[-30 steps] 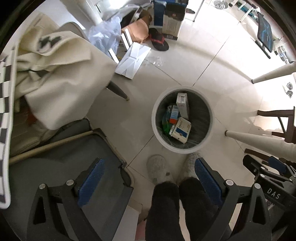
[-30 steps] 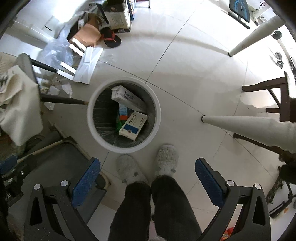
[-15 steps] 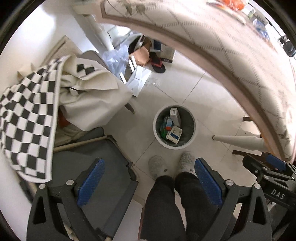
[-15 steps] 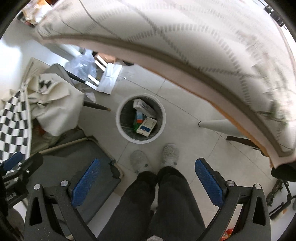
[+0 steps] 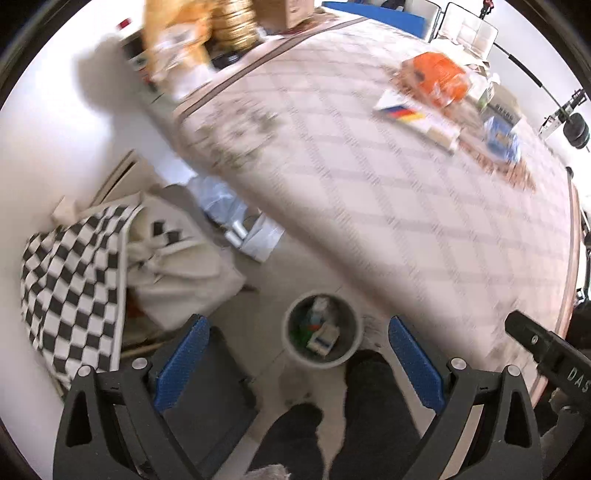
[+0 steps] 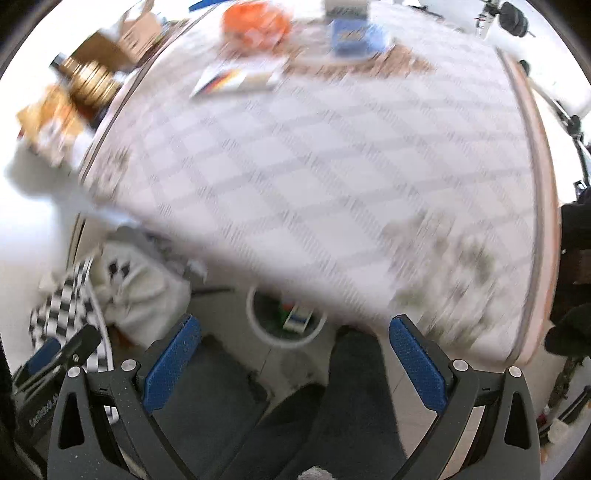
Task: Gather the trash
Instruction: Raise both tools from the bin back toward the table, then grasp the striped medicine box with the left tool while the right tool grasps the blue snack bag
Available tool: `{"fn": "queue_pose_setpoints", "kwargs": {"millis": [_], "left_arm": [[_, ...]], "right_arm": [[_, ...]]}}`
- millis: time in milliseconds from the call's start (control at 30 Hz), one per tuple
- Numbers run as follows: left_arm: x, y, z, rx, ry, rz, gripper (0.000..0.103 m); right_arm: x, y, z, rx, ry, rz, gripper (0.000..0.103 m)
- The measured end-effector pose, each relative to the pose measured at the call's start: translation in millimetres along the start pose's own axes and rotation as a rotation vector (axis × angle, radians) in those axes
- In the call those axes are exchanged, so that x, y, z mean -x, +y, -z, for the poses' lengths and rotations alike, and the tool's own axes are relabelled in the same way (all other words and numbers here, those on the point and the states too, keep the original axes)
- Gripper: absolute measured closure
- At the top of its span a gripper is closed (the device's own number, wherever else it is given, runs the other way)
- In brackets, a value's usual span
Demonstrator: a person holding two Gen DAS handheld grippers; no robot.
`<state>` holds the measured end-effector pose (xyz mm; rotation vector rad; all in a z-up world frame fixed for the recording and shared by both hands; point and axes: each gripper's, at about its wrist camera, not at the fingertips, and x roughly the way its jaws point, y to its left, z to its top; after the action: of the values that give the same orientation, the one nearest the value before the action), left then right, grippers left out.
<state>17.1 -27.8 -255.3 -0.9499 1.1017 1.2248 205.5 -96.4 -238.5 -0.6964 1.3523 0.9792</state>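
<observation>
A white round trash bin (image 5: 291, 347) stands on the floor below the table edge, holding several small boxes (image 5: 323, 338); it also shows in the right wrist view (image 6: 258, 325), half hidden by the table. My left gripper (image 5: 299, 365) is open and empty, high above the bin. My right gripper (image 6: 295, 365) is open and empty too. On the table (image 5: 388, 192) lie an orange packet (image 5: 439, 77), a flat white box with coloured stripes (image 5: 413, 116) and a blue packet (image 5: 500, 138). The same orange packet (image 6: 255, 22), striped box (image 6: 236, 79) and blue packet (image 6: 354, 35) show blurred in the right wrist view.
A checkered tablecloth covers the table (image 6: 314, 166). A chair with a black-and-white checked cloth (image 5: 70, 295) stands at left. A grey chair seat (image 5: 207, 398) and the person's dark-trousered legs (image 5: 369, 406) are below. Gold tins (image 5: 232, 20) and cartons sit at the table's far left.
Both grippers have risen from just above the bin to above table height and tilted up. The tabletop and its items have come into view. Both stay open and empty.
</observation>
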Motion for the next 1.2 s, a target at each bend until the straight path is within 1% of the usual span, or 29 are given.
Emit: {"fn": "queue_pose_setpoints", "kwargs": {"millis": [67,100,200,233,300,333,433,500,567,633,700,767,800,833,867,900,933,967,1000,1033,1067,1100,1167,1200], "left_arm": [[-10,-24,-32,0.012,0.013,0.014,0.0],[-18,-39,-54,0.027,0.025,0.021,0.0],[-38,-72,-103,0.067,0.067,0.031,0.0],[-48,-84,-122,0.089,0.091,0.037,0.0],[-68,-101,-154,0.131,0.135,0.053,0.0],[-81,-109,-172,0.162,0.167,0.067,0.0],[-117,-124,-212,0.274,0.257,0.101,0.0],[-140,-128,-233,0.365,0.312,0.114,0.0],[-157,-130,-245,0.431,0.353,0.12,0.0],[-176,-128,-253,0.509,0.411,0.121,0.001],[-191,-126,-257,0.588,0.459,0.125,0.001],[-197,-122,-258,0.648,0.464,0.138,0.002],[-198,-121,-258,0.668,0.473,0.122,0.002],[-199,-119,-259,0.679,0.472,0.111,0.002],[-198,-119,-260,0.682,0.466,0.101,0.005],[-196,-117,-260,0.681,0.452,0.081,0.008],[-192,-116,-259,0.668,0.435,0.055,0.018],[-189,-117,-260,0.646,0.422,0.041,0.022],[-187,-119,-259,0.604,0.402,0.041,0.022],[-185,-122,-257,0.539,0.393,0.028,0.022],[-183,-125,-254,0.475,0.383,0.01,0.022],[-180,-128,-247,0.385,0.357,0.0,0.022],[-174,-134,-234,0.265,0.336,-0.028,0.022],[-169,-138,-222,0.163,0.326,-0.045,0.022]], "right_arm": [[0,-20,-45,-0.034,-0.017,0.011,0.0],[-1,-32,-72,-0.058,-0.025,0.01,0.0],[-15,-60,-146,-0.119,-0.031,0.017,0.0],[-23,-68,-171,-0.139,-0.026,0.018,0.0],[-37,-84,-210,-0.173,-0.015,0.019,0.0],[-48,-90,-234,-0.192,-0.007,0.021,0.0],[-81,-99,-287,-0.234,0.012,0.031,0.0],[-96,-102,-309,-0.253,0.023,0.024,0.0],[-112,-101,-330,-0.26,0.035,0.02,0.004],[-124,-98,-341,-0.258,0.046,0.023,0.016],[-131,-98,-347,-0.266,0.039,0.008,0.023],[-133,-98,-350,-0.276,0.03,-0.001,0.029],[-134,-97,-350,-0.277,0.029,-0.016,0.036],[-137,-95,-349,-0.275,0.024,-0.017,0.04],[-136,-94,-349,-0.27,0.018,-0.021,0.043],[-135,-93,-348,-0.268,0.015,-0.024,0.048],[-134,-93,-347,-0.267,0.012,-0.029,0.058],[-133,-92,-345,-0.263,0.015,-0.03,0.062],[-133,-92,-344,-0.263,0.019,-0.035,0.067],[-132,-94,-342,-0.263,0.024,-0.044,0.071],[-132,-95,-341,-0.262,0.03,-0.05,0.072],[-131,-96,-338,-0.257,0.035,-0.055,0.073],[-129,-96,-329,-0.241,0.048,-0.071,0.075],[-128,-97,-324,-0.234,0.055,-0.076,0.076]]}}
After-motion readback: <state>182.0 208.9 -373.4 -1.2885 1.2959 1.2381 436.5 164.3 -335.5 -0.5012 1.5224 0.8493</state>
